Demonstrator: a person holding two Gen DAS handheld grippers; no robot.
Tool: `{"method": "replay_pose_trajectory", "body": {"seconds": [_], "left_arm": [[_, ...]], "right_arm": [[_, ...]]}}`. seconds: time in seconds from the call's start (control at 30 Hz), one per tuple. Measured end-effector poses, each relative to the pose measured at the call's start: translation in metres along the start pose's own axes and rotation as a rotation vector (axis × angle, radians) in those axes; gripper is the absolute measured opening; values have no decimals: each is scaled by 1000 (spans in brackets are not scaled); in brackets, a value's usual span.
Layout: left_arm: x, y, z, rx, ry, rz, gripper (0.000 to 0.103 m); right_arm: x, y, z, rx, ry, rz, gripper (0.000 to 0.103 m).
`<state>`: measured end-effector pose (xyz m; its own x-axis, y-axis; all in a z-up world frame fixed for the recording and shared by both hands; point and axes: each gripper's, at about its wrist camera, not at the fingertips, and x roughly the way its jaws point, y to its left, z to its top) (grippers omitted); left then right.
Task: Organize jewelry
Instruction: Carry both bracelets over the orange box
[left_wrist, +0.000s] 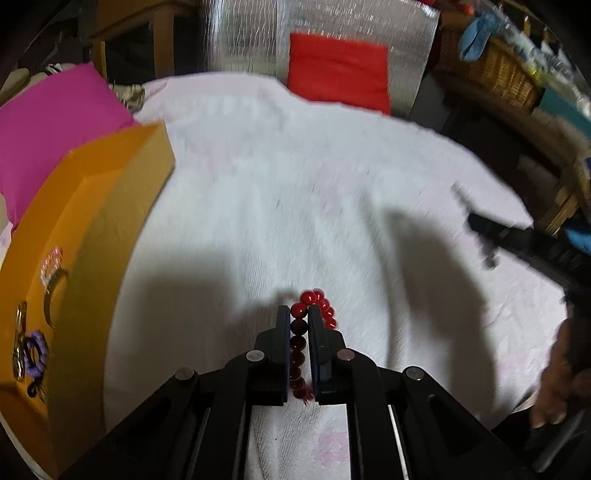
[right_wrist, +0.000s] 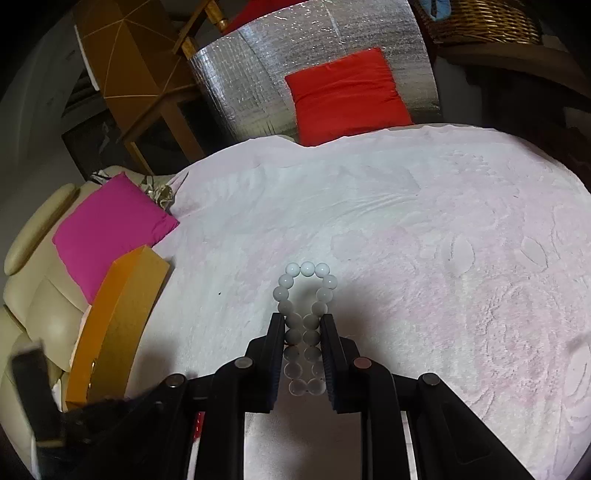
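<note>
A red bead bracelet (left_wrist: 314, 297) is pinched between the fingers of my left gripper (left_wrist: 298, 309), which is shut on it just above the white towel (left_wrist: 277, 184); its loop sticks out past the fingertips. My right gripper (right_wrist: 302, 318) is shut on a white bead bracelet (right_wrist: 306, 269), squeezed into a long loop over the towel (right_wrist: 424, 229). An open orange box (left_wrist: 103, 221) stands at the left and holds a purple beaded piece (left_wrist: 35, 354), a bangle (left_wrist: 53, 301) and other small jewelry. In the right wrist view the box (right_wrist: 118, 325) lies left of the gripper.
A pink cushion (right_wrist: 110, 229) lies behind the box and a red cushion (right_wrist: 343, 92) past the towel's far edge on silver foil matting (right_wrist: 251, 74). A wicker basket (left_wrist: 498, 74) stands far right. A person's hand (left_wrist: 557, 384) shows at the right edge.
</note>
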<state>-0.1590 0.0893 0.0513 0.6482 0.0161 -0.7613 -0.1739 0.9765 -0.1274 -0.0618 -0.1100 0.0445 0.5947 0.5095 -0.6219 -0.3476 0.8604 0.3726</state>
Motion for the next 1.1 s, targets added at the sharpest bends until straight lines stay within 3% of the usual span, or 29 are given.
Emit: {"method": "replay_pose_trajectory", "body": {"seconds": [0.2,0.33,0.47,0.63,0.77,0.93,1.1], "left_arm": [[-46,14,21,-19,-124,-12,9],[-81,33,40,-42,-212,9,9],[-122,66,52,-55,-287,95,9],[-135,117,55,-105,-270,248,9],[-128,154,47,-160,-237,303,9],[-116,185,36,-202,-203,358,9],[-103,208,27,-221,-178,396,9]], "right_arm": [[-4,21,0,-41,-23,36,21],[-7,56,4,-105,-37,100,21],[2,106,14,-181,-29,164,21],[20,184,30,-259,-8,269,21],[44,243,34,-329,31,323,21],[80,292,24,-400,91,332,21],[109,312,14,-426,130,301,21]]}}
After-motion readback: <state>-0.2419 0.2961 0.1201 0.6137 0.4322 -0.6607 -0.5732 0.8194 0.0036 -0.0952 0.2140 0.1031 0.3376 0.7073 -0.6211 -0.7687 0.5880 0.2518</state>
